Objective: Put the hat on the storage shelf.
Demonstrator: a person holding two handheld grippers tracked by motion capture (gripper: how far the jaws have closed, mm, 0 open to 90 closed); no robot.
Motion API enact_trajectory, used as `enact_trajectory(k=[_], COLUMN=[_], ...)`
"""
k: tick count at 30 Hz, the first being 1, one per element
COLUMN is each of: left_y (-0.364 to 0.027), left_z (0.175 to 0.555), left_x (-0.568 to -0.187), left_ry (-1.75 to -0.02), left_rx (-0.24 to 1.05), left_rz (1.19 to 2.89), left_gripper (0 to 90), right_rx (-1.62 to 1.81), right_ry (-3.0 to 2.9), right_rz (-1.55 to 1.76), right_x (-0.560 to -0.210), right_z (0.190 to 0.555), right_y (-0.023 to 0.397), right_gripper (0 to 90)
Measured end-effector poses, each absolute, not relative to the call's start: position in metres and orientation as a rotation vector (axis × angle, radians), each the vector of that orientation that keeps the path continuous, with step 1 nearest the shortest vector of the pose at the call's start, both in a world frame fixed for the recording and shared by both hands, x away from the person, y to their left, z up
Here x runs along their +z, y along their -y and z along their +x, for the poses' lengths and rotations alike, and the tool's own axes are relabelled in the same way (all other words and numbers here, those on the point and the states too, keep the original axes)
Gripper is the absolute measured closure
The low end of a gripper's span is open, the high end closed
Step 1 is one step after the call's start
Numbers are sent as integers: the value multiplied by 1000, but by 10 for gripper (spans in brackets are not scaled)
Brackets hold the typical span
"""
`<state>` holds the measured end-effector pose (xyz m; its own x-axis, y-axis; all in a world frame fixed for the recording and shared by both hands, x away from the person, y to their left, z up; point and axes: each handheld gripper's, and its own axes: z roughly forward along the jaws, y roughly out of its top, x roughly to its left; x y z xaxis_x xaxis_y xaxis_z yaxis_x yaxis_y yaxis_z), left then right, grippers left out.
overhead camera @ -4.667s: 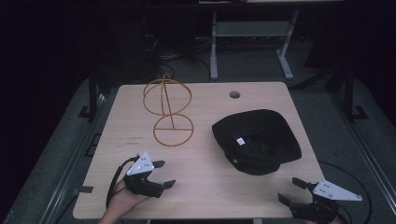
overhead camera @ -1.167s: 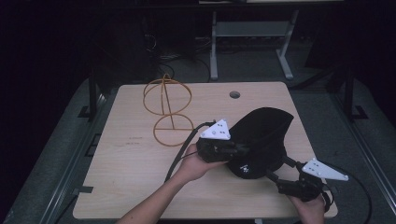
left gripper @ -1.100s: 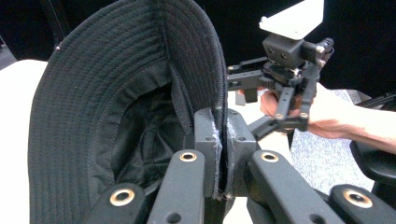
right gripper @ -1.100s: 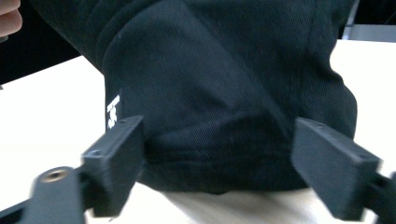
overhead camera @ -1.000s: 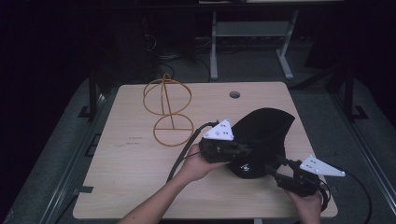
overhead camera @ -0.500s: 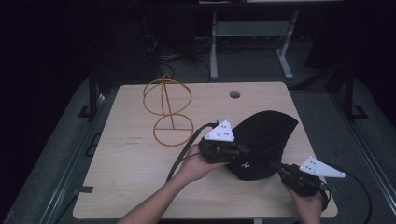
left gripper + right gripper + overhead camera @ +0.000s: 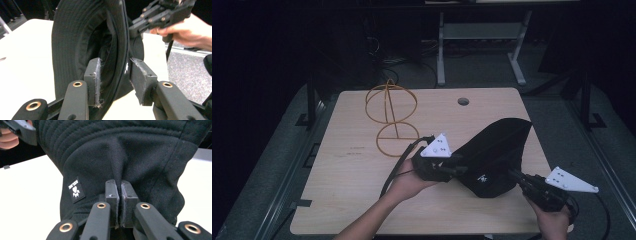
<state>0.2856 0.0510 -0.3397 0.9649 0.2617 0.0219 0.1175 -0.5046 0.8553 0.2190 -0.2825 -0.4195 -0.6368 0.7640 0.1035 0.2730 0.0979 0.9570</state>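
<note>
A black bucket hat [image 7: 497, 155] stands tilted up on its edge at the right of the wooden table [image 7: 362, 200]. My right gripper [image 7: 515, 176] comes in from the front right. Its pads [image 7: 111, 195] are shut on a fold of the hat's [image 7: 130, 157] cloth beside a small white label. My left gripper [image 7: 454, 168] meets the hat from the left. Its jaws have just been opening. The hat's brim [image 7: 75, 37] hangs between the left gripper's [image 7: 116, 76] parted pads [image 7: 96, 77], which stand clear of it.
A gold wire hat stand [image 7: 391, 117], a sphere on a ring base, is at the back left of the table. A round cable hole [image 7: 463, 101] lies near the far edge. Metal desk legs [image 7: 442, 50] stand on the dark floor behind.
The hat lay flat with both grippers near the front edge. Both now meet it, and it has risen onto its edge. The right jaws closed on the cloth and the left jaws parted.
</note>
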Motion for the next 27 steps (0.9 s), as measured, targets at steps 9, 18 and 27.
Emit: enact_trajectory(k=[9,18,27], left_y=[-78,-104,-125], left_z=[280,276,273], left_x=[-342,-353,-366], left_ry=[-311,-350,-382], left_rx=[196,212,209], left_rz=[2092,2088,2077], left_gripper=[511,494,485], right_rx=[1562,1546,1558], right_ry=[-1958,-1971,-1975], right_rz=[989,970,948], right_x=[-403,-385,-362], right_z=[220,223,227], right_y=[283,284,280], right_gripper=[862,867,871])
